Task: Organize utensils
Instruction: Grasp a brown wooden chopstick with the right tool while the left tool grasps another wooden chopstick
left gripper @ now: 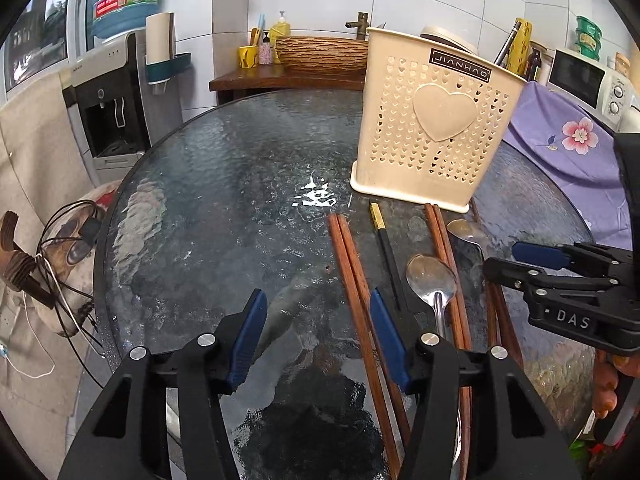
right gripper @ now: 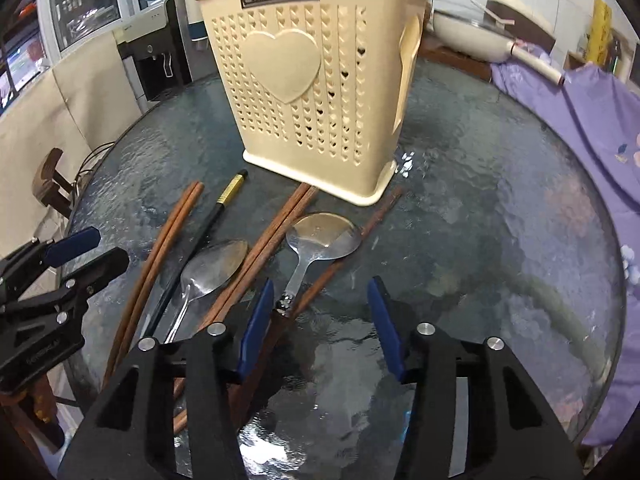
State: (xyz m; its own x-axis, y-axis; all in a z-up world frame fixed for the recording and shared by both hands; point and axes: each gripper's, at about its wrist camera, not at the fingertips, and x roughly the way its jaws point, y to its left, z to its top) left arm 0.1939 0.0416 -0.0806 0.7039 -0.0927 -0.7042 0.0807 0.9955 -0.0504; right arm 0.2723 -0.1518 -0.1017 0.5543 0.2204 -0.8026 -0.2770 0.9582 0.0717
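Plainly, by label:

Holder: a cream plastic utensil holder (left gripper: 434, 120) stands upright on the round glass table (left gripper: 224, 184), its walls pierced with rows of small heart holes, a raised heart on the front and a dark label near the rim.

Look of the utensils: two steel spoons and several chopsticks lie flat on the table just in front of the holder, none inside it as far as the views show.

Spoons, count two: an oval spoon (right gripper: 208, 266) with a slim steel handle, and a round-bowled spoon (right gripper: 322, 236) whose handle ends in a dark wooden grip.

Chopsticks, count: one brown pair (right gripper: 160, 248) at the far left of the row, one black chopstick (right gripper: 200, 236) with a gold end, a second brown pair (right gripper: 264, 246) between the spoons, and one more brown stick (right gripper: 360, 236) under the round spoon; whether it has a partner I cannot tell.

Long axes: all lie roughly side by side, running from the holder's foot back toward the claws; both spoon bowls point at the holder, as does the gold end.

Left claw (left gripper: 316, 336): jaws spread wide, holding nothing, low over the table beside the leftmost brown pair.

Right claw (right gripper: 320, 320): jaws likewise apart and empty, its left finger just beside the round spoon's wooden grip.
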